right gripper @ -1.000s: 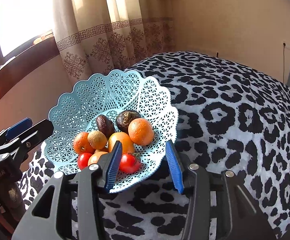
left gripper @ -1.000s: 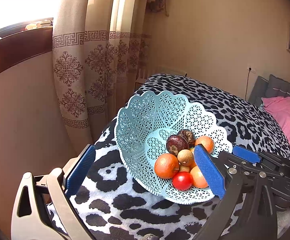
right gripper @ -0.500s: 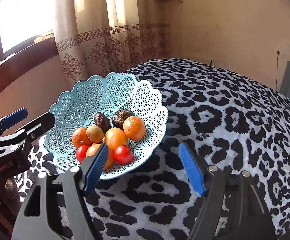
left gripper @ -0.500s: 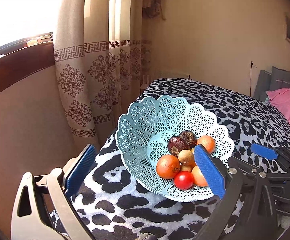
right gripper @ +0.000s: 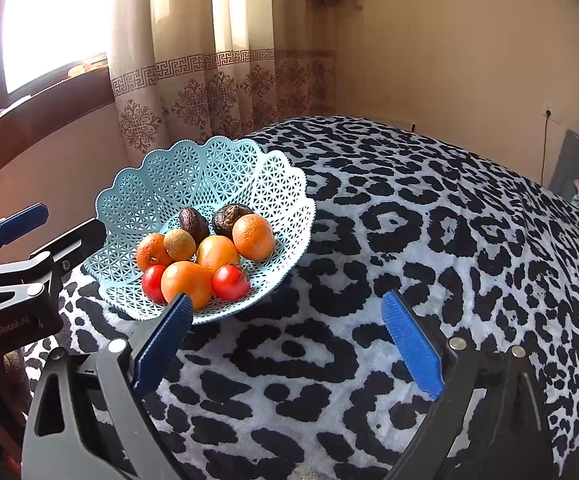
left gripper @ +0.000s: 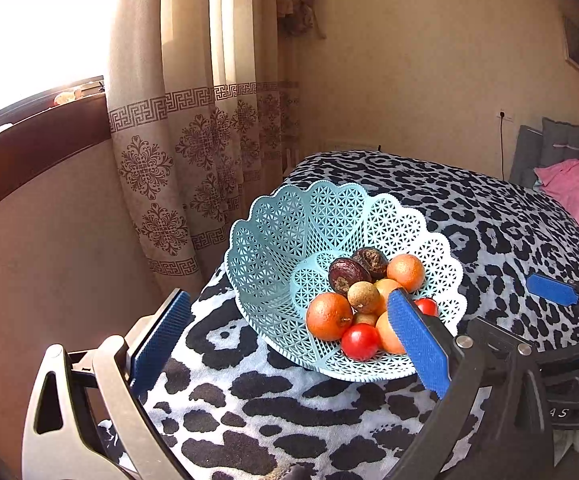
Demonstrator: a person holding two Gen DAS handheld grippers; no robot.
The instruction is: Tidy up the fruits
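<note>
**Both claws back off a full basket**

Your right gripper (right gripper: 285,344) has spread wide and pulled back from the basket rim since a second ago, and the left gripper (left gripper: 289,344) has drawn away a little too. Both sets of jaws stand wide apart and carry nothing.

Start with the biggest thing: the bed (right gripper: 449,240) under its leopard-print blanket, which bears everything. On its corner nearest the curtain (left gripper: 177,152) sits the pale blue lattice basket (right gripper: 209,172), tilted slightly on the soft cover.

Inside, the fruits lie heaped toward the near wall — several oranges (right gripper: 253,237), two dark brown fruits (left gripper: 347,274) behind them, a small tan one (right gripper: 179,245), and tomatoes (right gripper: 230,282) at the front.

No fruit lies loose on the blanket, so the sorting looks close to done. If you reach in again, come from above with the jaws apart, take one piece at a time, and keep your weight off the rim — the basket would tip easily on that bedding.
</note>
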